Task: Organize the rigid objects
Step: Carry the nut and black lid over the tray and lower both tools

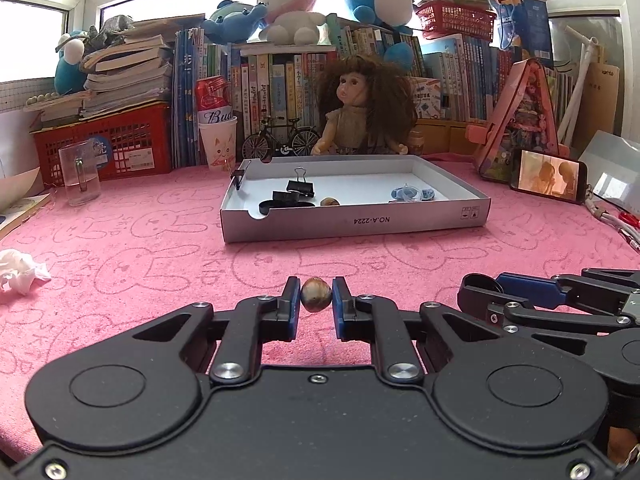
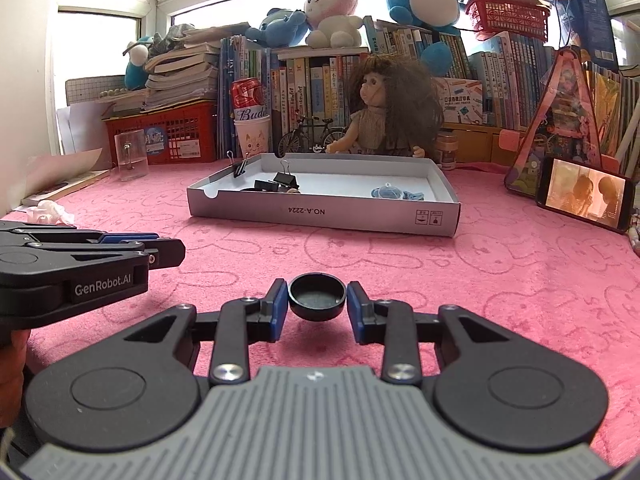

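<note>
My left gripper (image 1: 316,300) is shut on a small brown rounded nut-like piece (image 1: 316,299), held just above the pink cloth. My right gripper (image 2: 317,300) is shut on a round black cap (image 2: 317,295) with its hollow side up, and a shadow lies under the cap. Ahead stands a shallow white box tray (image 1: 356,224) (image 2: 320,216). It holds black binder clips (image 1: 300,186), another brown piece (image 1: 329,201) and blue plastic bits (image 1: 412,193). One clip (image 1: 239,178) is on the tray's left rim. Each gripper shows side-on in the other's view: the right gripper (image 1: 480,292) and the left gripper (image 2: 172,254).
A glass mug (image 1: 79,176) stands at the far left and a crumpled tissue (image 1: 20,276) lies at the left edge. A lit phone (image 1: 548,176) and cables (image 1: 616,224) are at the right. A doll (image 1: 360,120), a red basket (image 1: 100,152) and rows of books line the back.
</note>
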`<state>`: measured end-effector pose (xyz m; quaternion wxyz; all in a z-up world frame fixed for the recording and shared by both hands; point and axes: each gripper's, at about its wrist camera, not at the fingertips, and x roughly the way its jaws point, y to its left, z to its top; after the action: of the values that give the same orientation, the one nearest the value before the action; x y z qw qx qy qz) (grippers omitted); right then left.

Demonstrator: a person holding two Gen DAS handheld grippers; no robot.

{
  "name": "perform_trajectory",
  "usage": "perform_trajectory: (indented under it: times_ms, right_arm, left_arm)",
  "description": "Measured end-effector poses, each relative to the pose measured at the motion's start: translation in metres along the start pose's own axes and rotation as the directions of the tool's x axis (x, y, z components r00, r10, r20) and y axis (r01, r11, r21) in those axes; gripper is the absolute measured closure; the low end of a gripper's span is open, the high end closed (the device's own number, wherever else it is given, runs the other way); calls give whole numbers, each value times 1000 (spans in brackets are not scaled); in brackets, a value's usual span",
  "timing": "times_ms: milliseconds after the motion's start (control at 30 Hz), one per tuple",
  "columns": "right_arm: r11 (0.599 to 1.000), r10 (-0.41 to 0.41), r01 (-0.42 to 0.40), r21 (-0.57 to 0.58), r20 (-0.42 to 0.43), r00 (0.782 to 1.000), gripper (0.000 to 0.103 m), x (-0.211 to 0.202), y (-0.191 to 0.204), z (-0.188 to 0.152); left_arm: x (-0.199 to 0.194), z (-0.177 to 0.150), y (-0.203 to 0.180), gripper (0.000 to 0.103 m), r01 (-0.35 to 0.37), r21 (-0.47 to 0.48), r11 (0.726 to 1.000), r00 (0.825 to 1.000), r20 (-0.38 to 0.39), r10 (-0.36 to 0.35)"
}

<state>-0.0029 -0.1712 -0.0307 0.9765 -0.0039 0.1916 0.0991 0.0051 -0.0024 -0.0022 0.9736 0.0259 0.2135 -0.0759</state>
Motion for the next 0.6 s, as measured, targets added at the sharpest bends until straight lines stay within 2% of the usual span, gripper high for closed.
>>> perform_trajectory:
  times_ms: [600]
  right_arm:
    - [997,-64,64,53,8,998,66,20,-21,31]
  left_arm:
    - [31,40,-2,87,-2,-26,1000,1000,15,2]
